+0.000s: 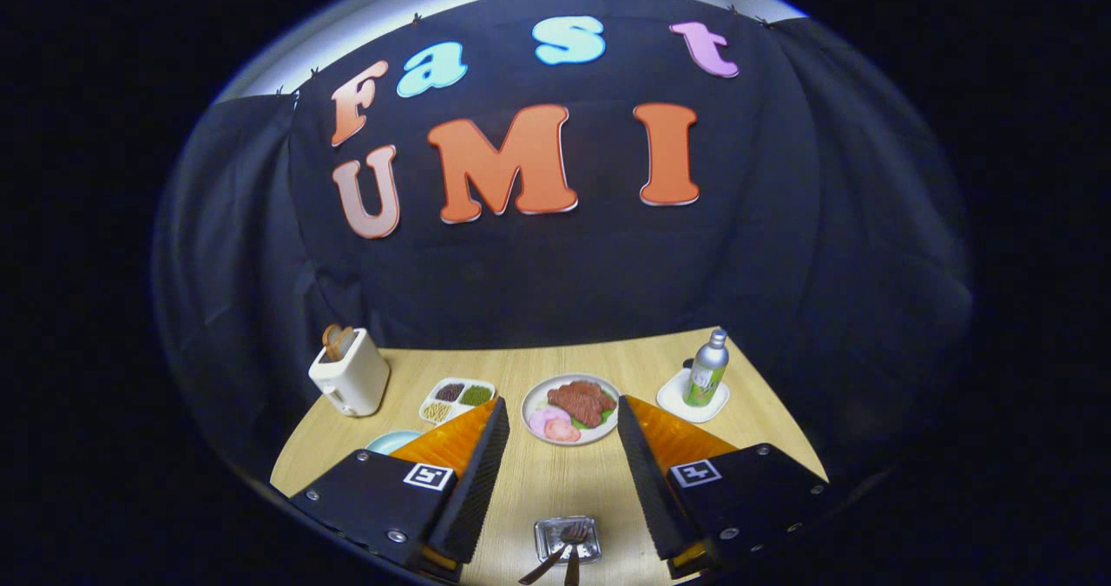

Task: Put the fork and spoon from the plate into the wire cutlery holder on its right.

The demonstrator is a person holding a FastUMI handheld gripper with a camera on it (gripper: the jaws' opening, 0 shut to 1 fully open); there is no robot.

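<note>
My gripper (560, 425) hung above the wooden table (772, 421) with its two fingers spread wide apart, nothing between the pads and nothing touched. Each finger (473, 473) was a long wedge with a finely ribbed inner face, bolted to a flat block bearing a square printed marker.

Down between the fingers, close under me, lay a small square plate (567, 538) of clear, glassy stuff with a raised rim. On it rested the fork (555, 556) and the spoon (573, 564), both of dull metal, their heads on the plate and their handles running back toward me past its near rim. I could not make out the wire cutlery holder.

Just ahead of the fingertips sat a round white dinner plate (531, 405) carrying a slab of brown, rough-grained meat, some pale pink slices and a bit of green leaf. Beyond my left finger stood a shallow white tray (457, 399) with rounded corners, split into compartments of dark, green and yellowish grains. Farther left was a boxy cream toaster (351, 382) with smooth sides and browned bread (337, 340) poking from its slot. A pale blue dish (392, 440) peeped out beside the left finger. Beyond my right finger, a slim metallic bottle (707, 369) with a green label stood upright on a white squarish coaster (686, 404).

The table had a light, straight grain.
</note>
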